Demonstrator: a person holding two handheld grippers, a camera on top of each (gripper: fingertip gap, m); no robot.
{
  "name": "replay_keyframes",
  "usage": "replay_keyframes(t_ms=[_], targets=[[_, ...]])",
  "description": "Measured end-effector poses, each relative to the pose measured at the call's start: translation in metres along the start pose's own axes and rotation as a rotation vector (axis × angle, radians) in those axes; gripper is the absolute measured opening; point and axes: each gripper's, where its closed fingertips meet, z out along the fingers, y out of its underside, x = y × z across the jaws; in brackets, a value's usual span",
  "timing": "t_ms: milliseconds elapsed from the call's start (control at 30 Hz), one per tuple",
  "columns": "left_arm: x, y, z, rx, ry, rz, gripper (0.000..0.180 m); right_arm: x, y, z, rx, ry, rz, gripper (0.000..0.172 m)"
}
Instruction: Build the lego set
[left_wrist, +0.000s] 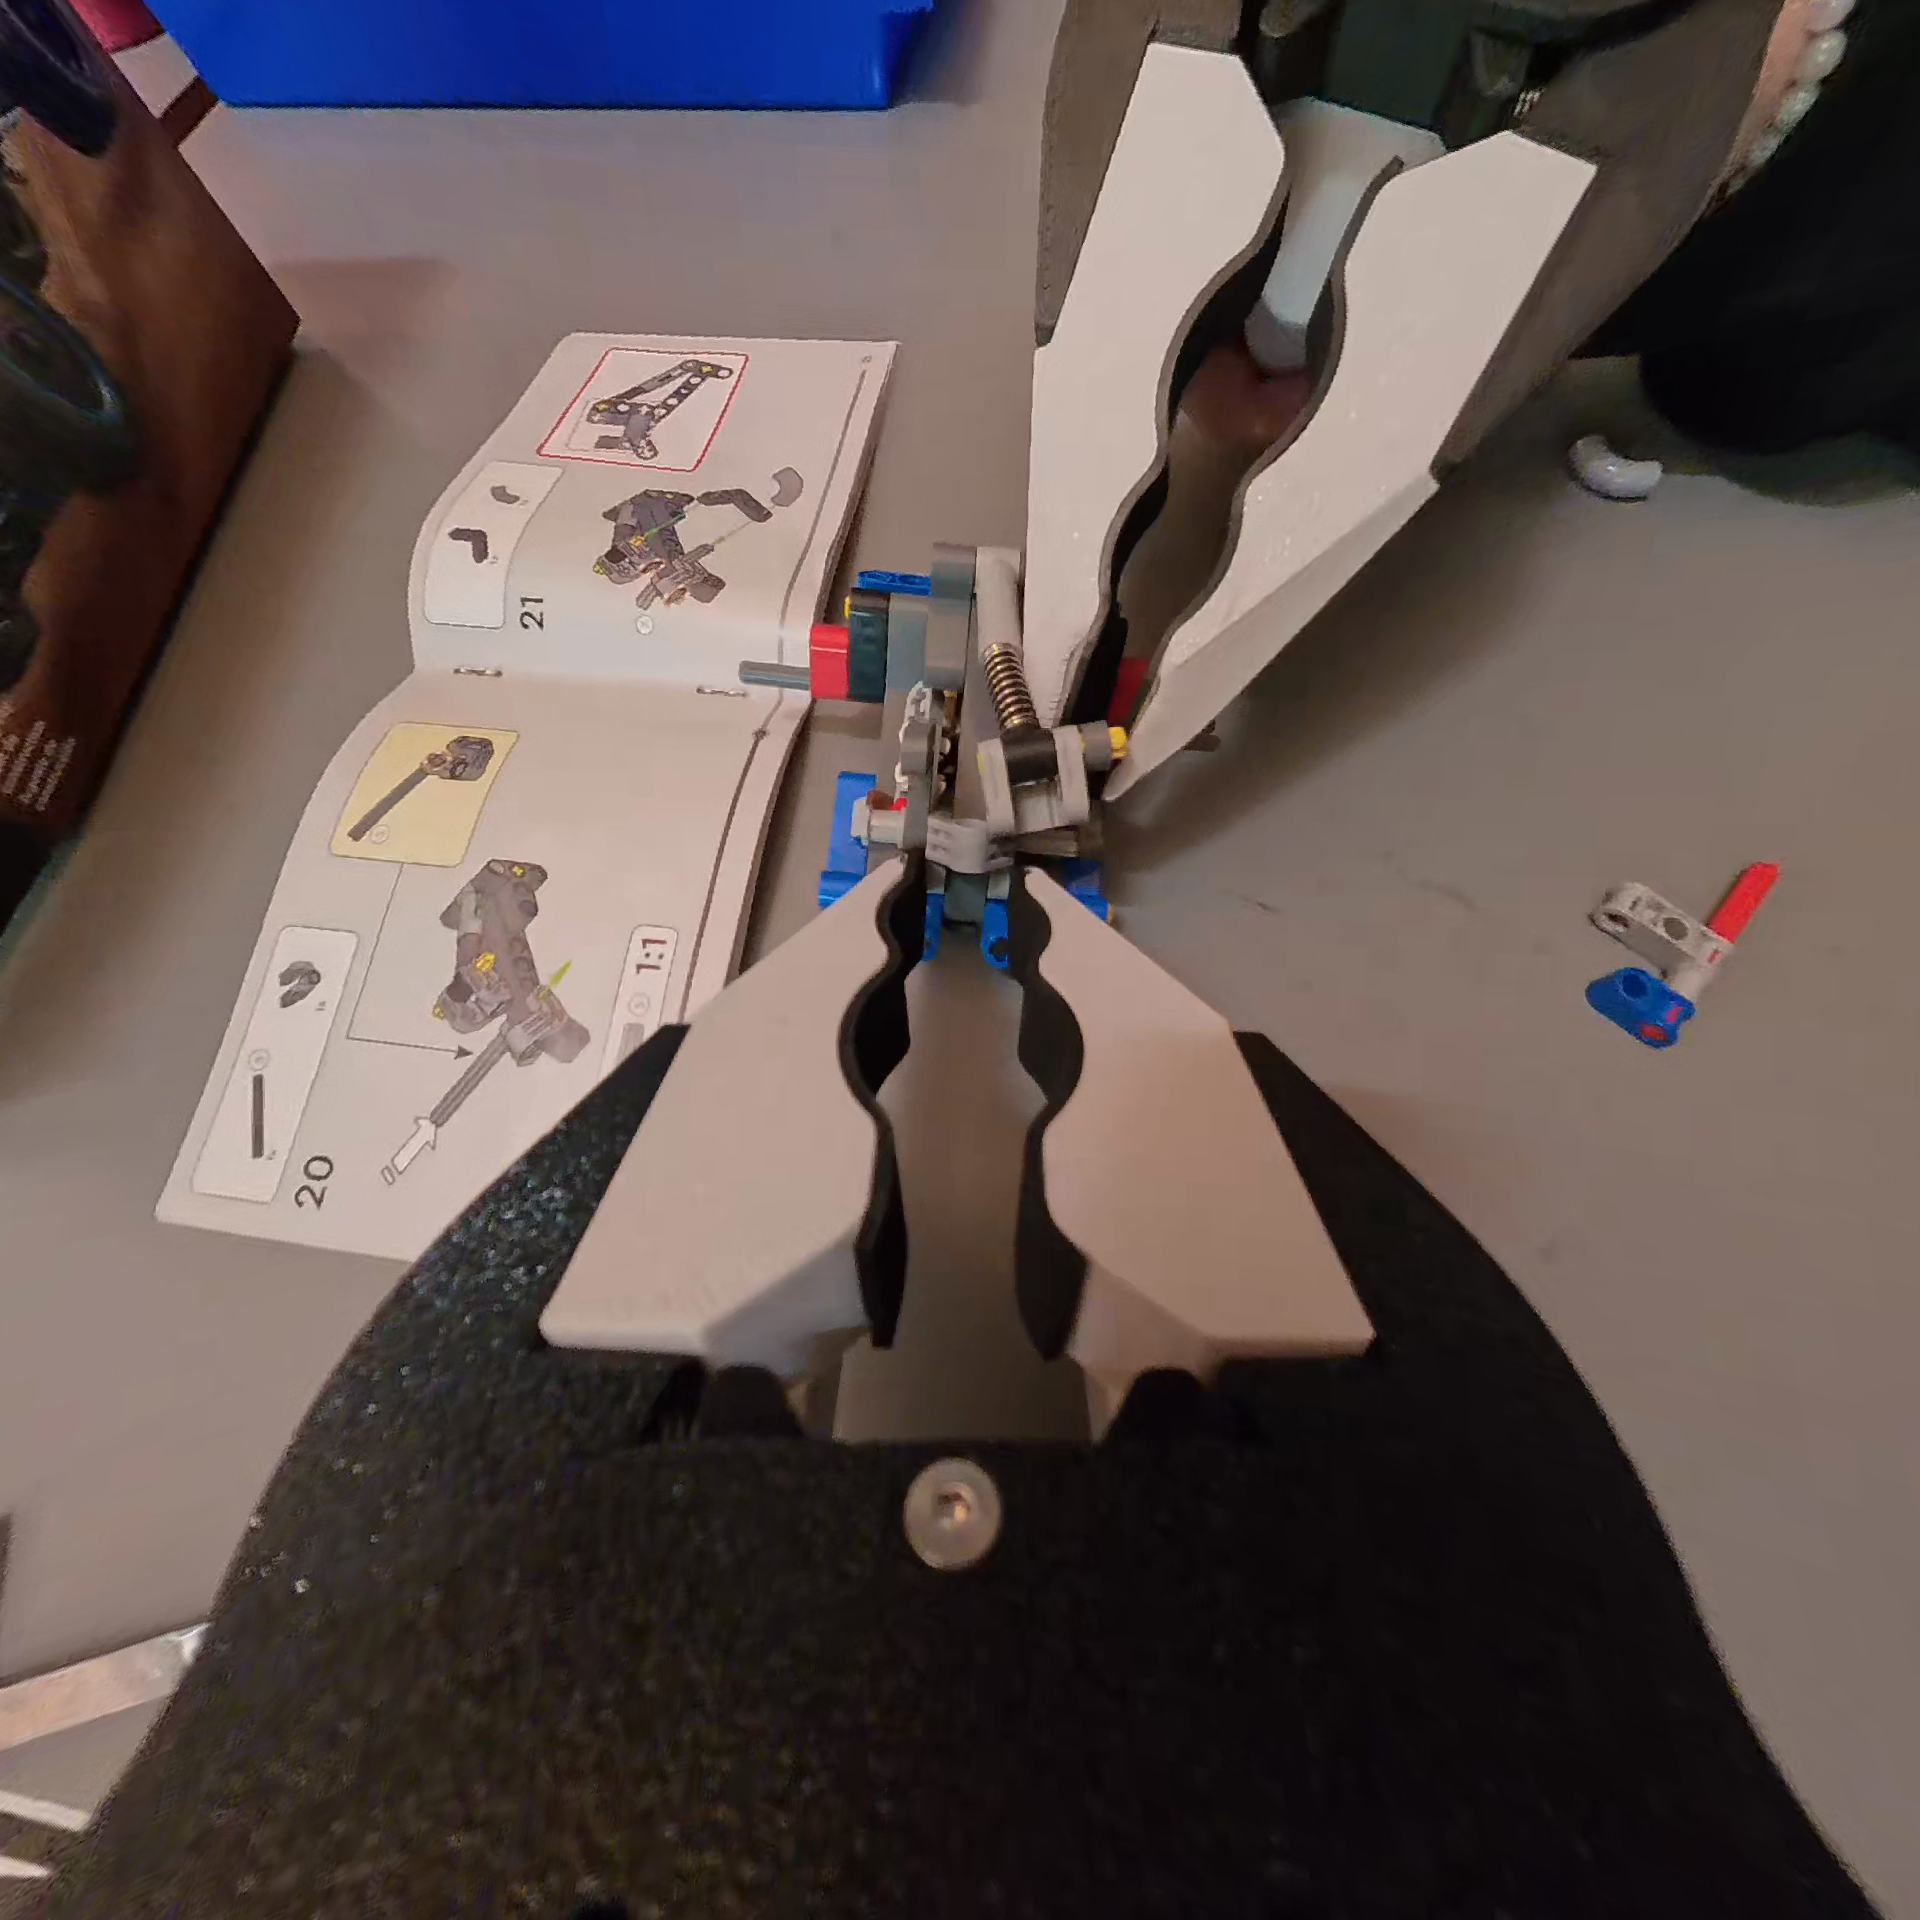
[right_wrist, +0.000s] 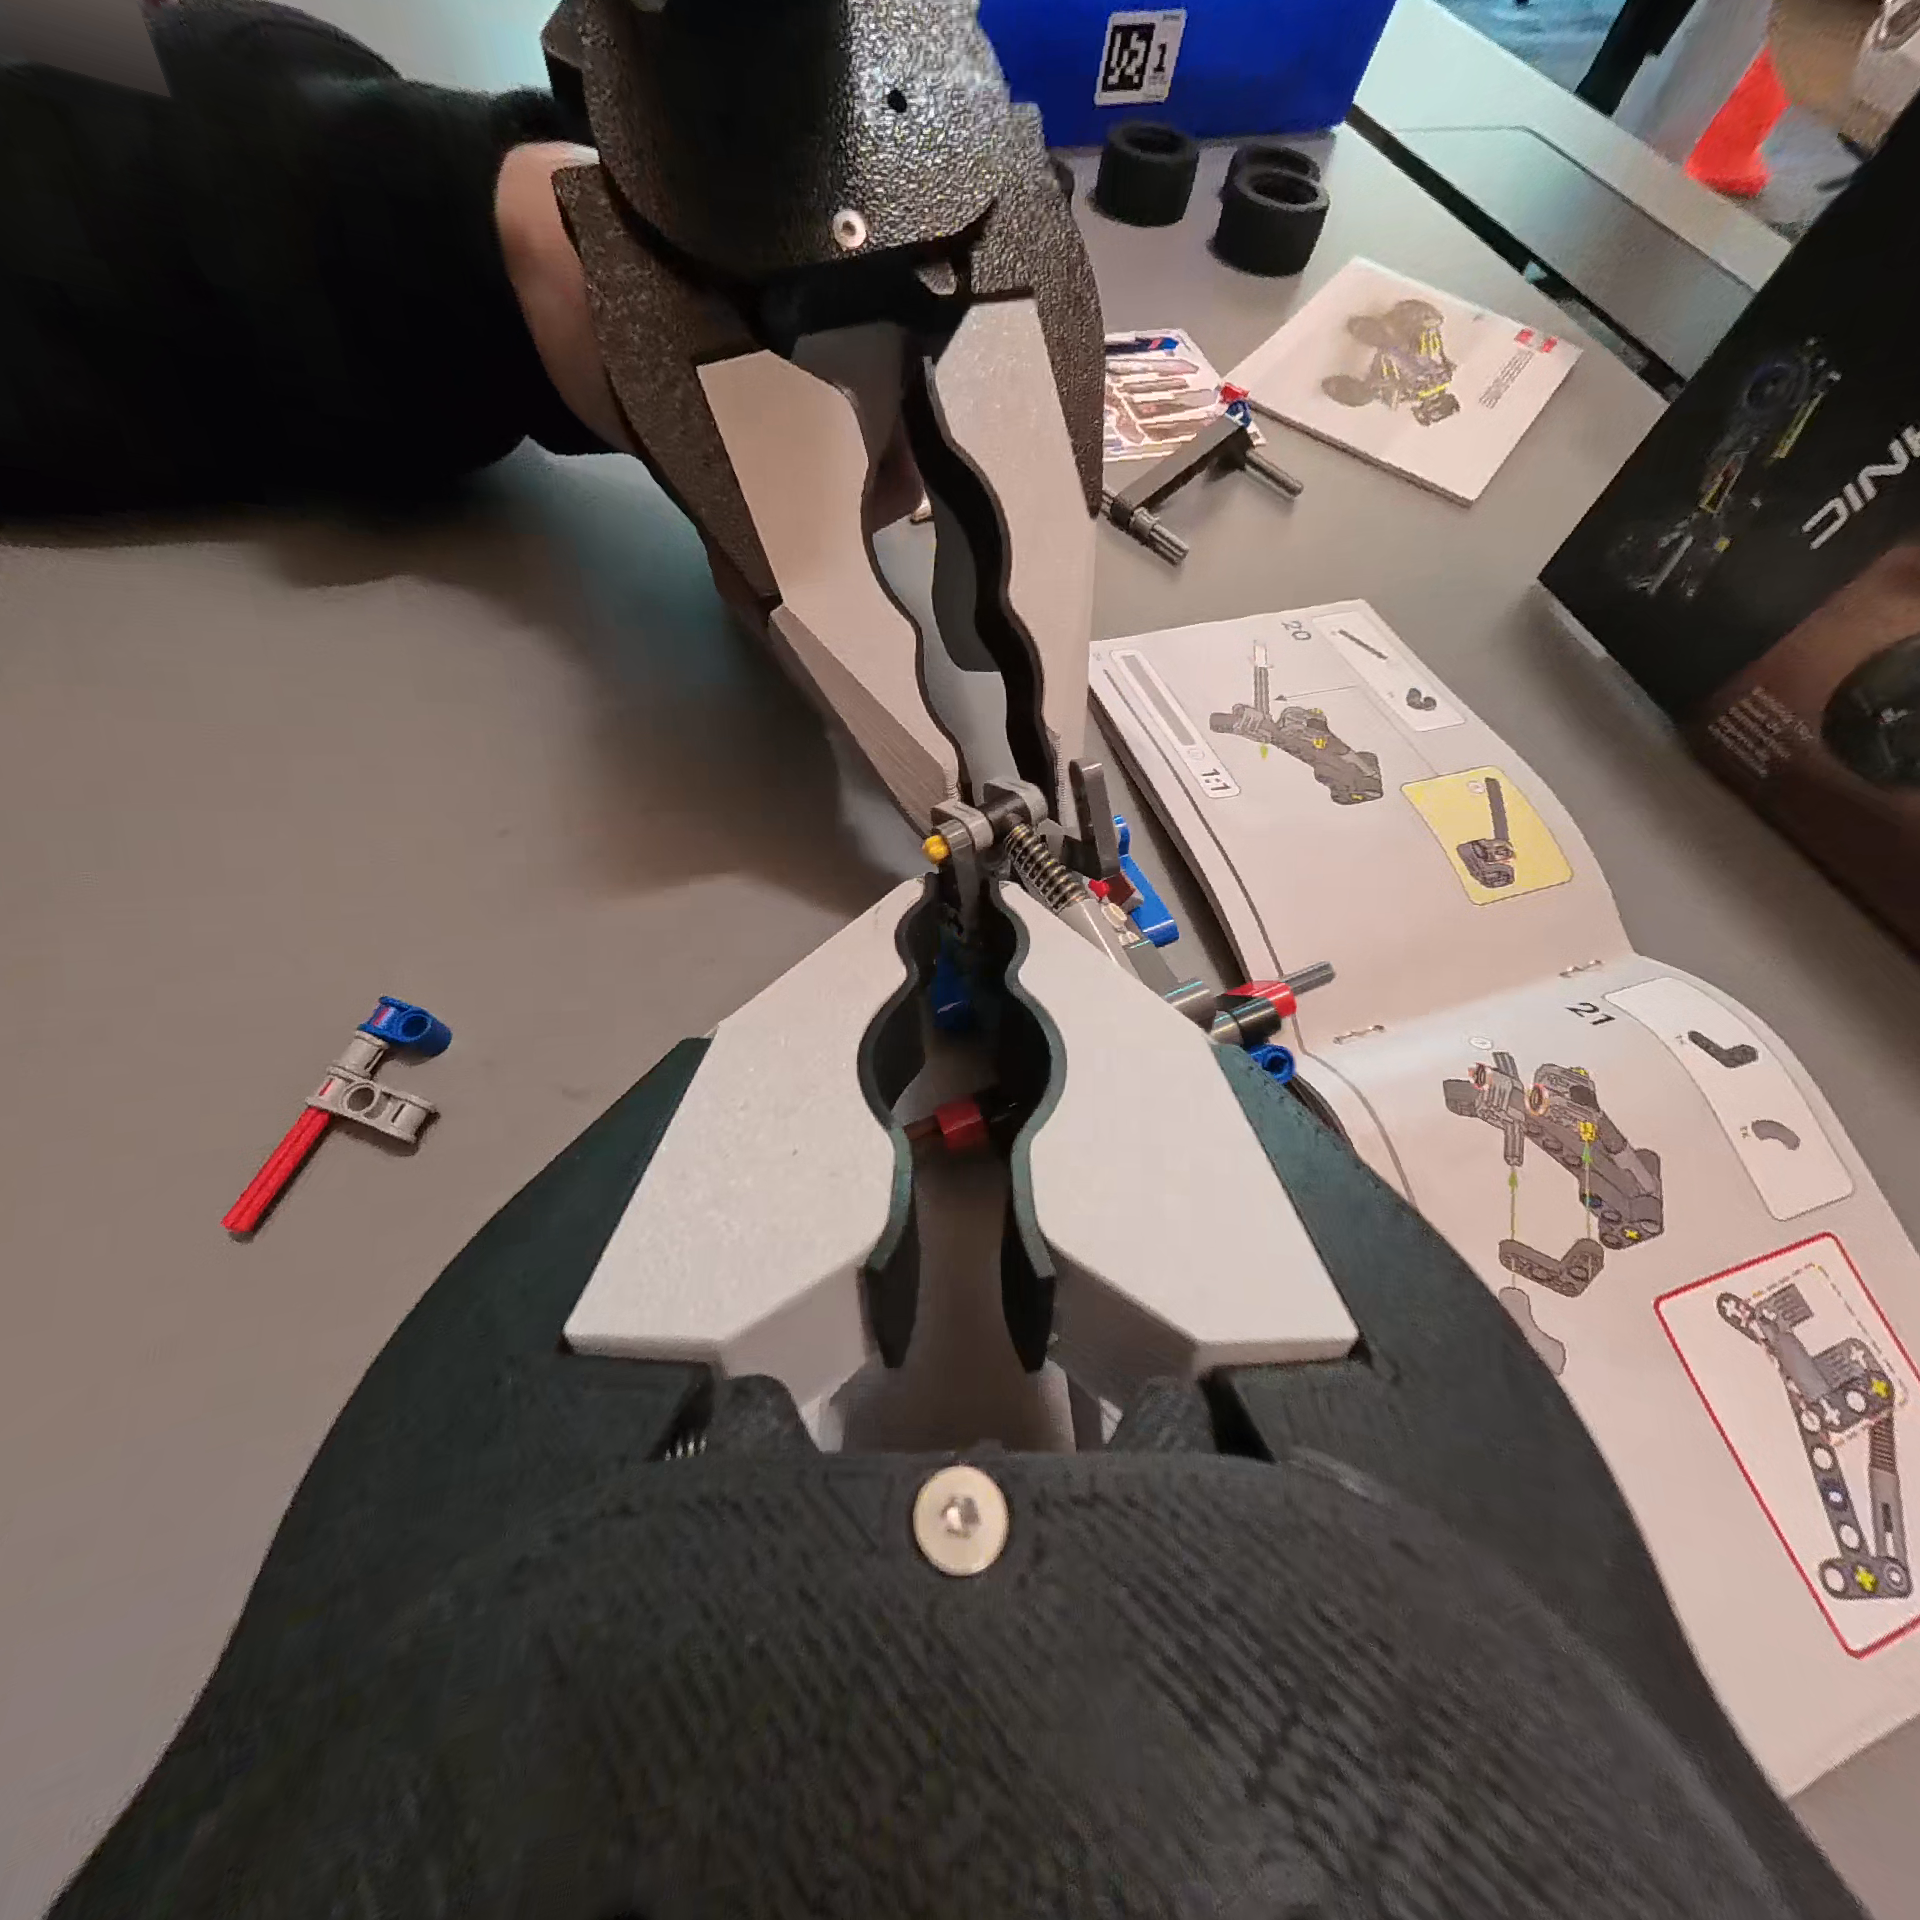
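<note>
Between the two fingertips, left hand-held gripper (left_wrist: 961, 899) and right hand-held gripper (right_wrist: 961, 904) both clamp the toy brick model (left_wrist: 966, 769) above the surface (left_wrist: 1455, 1039); uneven squeeze could pop its spring (left_wrist: 1013, 686) loose.

Right hand-held gripper (right_wrist: 961, 904) and left hand-held gripper (right_wrist: 1003, 774) both clamp the brick assembly (right_wrist: 1039, 842).

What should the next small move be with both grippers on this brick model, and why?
Probably hold steady and press gently. The left gripper clamps the grey and blue brick model at its near end, the right gripper grips its far side, and the open instruction booklet lies alongside.
</note>
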Motion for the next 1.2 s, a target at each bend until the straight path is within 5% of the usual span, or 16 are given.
replay_keyframes(t_ms=[33, 767, 1200], targets=[[-0.0004, -0.0006, 0.0008, -0.001, -0.009, 0.005, 0.012, 0.0008, 0.0002, -0.0006, 0.01, 0.012, 0.0, 0.005], [-0.0028, -0.0029, 0.0086, -0.014, -0.05, -0.106, 0.012, 0.0078, 0.0026, -0.0032, 0.0, 0.159, -0.118, 0.006], [0.0028, -0.0034, 0.0082, -0.004, 0.013, -0.093, 0.018, 0.0053, 0.002, -0.0036, 0.008, 0.109, -0.086, 0.005]])
